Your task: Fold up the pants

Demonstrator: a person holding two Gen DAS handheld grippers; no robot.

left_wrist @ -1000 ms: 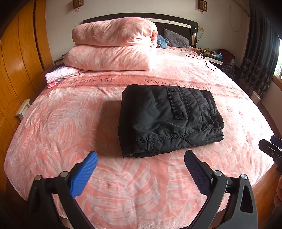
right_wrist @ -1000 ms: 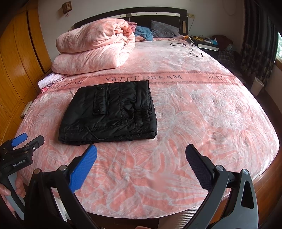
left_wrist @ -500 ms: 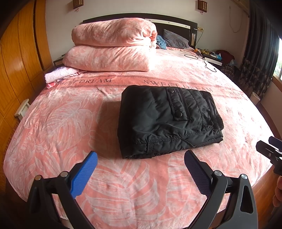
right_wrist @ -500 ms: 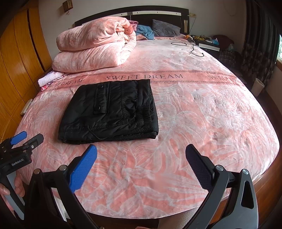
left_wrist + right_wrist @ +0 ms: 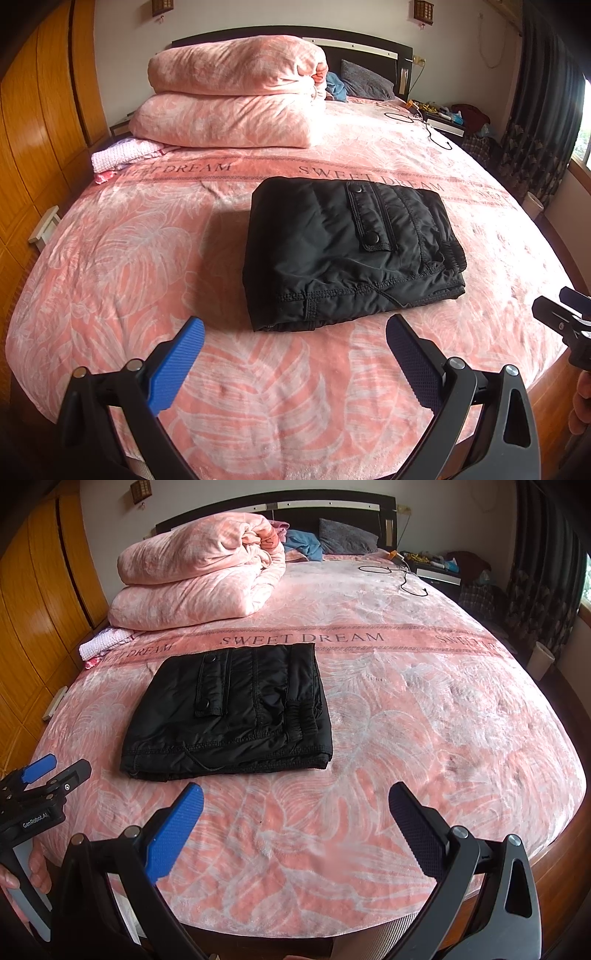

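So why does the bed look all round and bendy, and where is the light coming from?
Both wrist views use a fisheye lens, so the bed bulges and the corners go dark. In the left wrist view daylight glares at the window on the right, and the black pants cast a soft shadow to their left. The right wrist view looks sharp too, with no blur.

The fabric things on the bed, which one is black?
The folded pants, lying flat mid-bed nearest both open grippers. The folded quilt behind is pink, and the small knit cloth beside it is pale pink.
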